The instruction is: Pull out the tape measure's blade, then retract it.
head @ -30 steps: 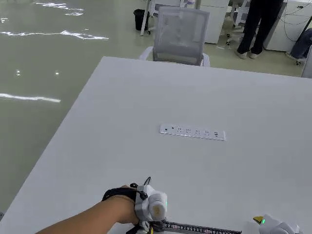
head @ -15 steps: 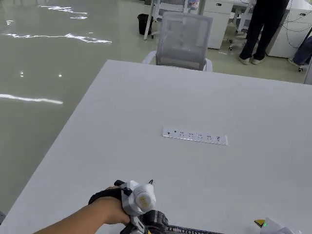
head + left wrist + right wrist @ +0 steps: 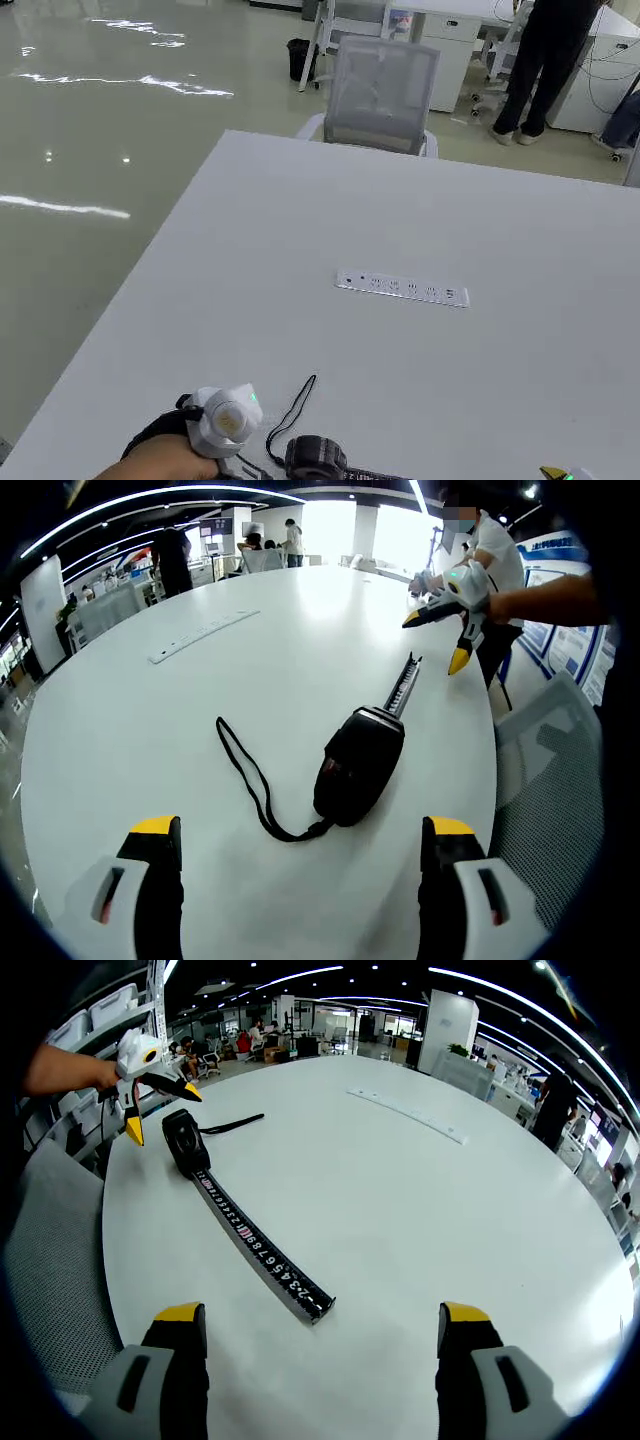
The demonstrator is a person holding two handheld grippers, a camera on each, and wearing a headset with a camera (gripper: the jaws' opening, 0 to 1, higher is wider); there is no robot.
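Observation:
The black tape measure case (image 3: 315,458) lies on the white table (image 3: 300,250) near its front edge, its lanyard (image 3: 290,420) looped beside it. My left gripper (image 3: 297,830) is open, and the case (image 3: 360,765) lies just ahead of its yellow tips, apart from them. The blade (image 3: 255,1245) is pulled out flat across the table from the case (image 3: 186,1140). The blade's end hook lies just ahead of my open right gripper (image 3: 325,1312), untouched. The left gripper (image 3: 160,1110) hovers beside the case. The right gripper (image 3: 433,640) hangs past the blade (image 3: 403,685).
A white power strip (image 3: 403,289) lies flat mid-table. A grey mesh chair (image 3: 380,85) stands at the far edge, and a person (image 3: 540,50) stands beyond it. Another mesh chair (image 3: 50,1230) is close by the near table edge.
The left gripper has let go of the case and drawn back to the left, leaving case and lanyard lying on the table. The head camera has tilted.

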